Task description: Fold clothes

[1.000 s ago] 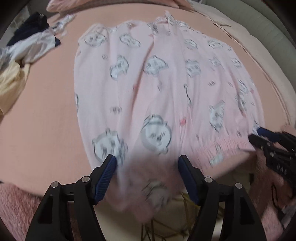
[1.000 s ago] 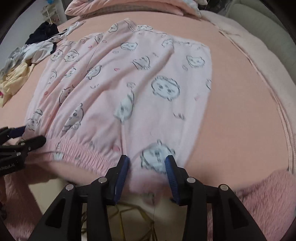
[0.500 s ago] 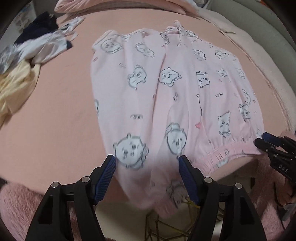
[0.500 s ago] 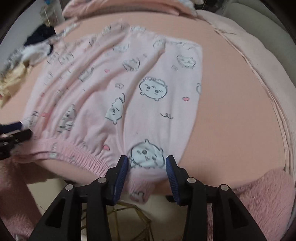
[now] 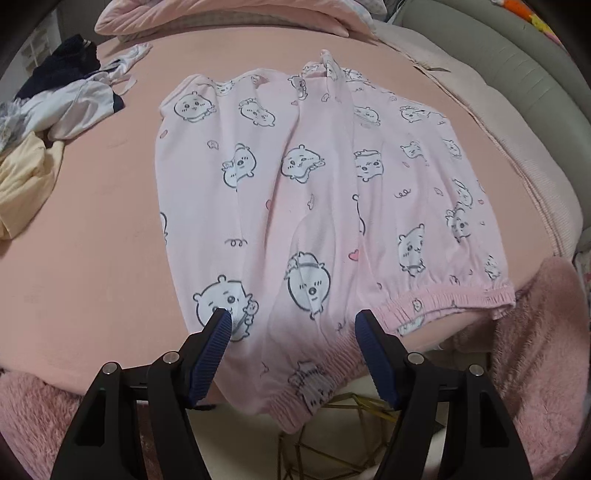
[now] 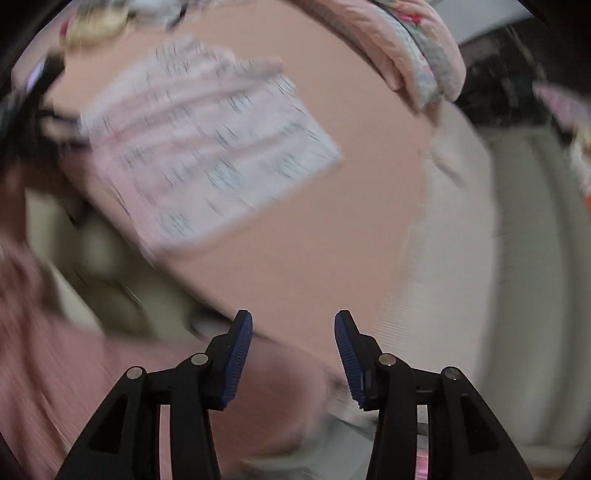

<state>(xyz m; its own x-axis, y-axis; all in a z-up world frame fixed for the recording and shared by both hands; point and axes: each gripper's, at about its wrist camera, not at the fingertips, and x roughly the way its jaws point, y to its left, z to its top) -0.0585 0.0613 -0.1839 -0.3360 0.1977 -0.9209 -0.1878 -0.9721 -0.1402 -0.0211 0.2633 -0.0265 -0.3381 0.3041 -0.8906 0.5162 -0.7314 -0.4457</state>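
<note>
Pale pink pajama pants [image 5: 325, 192] with cartoon bear prints lie spread flat on the pink bed [image 5: 92, 229], elastic waistband at the near edge, partly hanging over it. My left gripper [image 5: 293, 325] is open, its jaws either side of the waistband's hanging part, holding nothing. In the right wrist view, which is motion-blurred, the pants [image 6: 207, 155] lie far off at upper left. My right gripper [image 6: 293, 325] is open and empty over bare bed surface.
A pile of dark, white and yellow clothes [image 5: 44, 122] lies at the bed's left. Pink pillows [image 5: 229, 14] sit at the back. A fuzzy pink blanket [image 5: 535, 350] drapes the near edge. A grey padded bed frame [image 5: 517, 74] runs along the right.
Both grippers let go of the waistband and the pants settled flat. The right gripper opened and swung away to the right; it has left the left wrist view.
</note>
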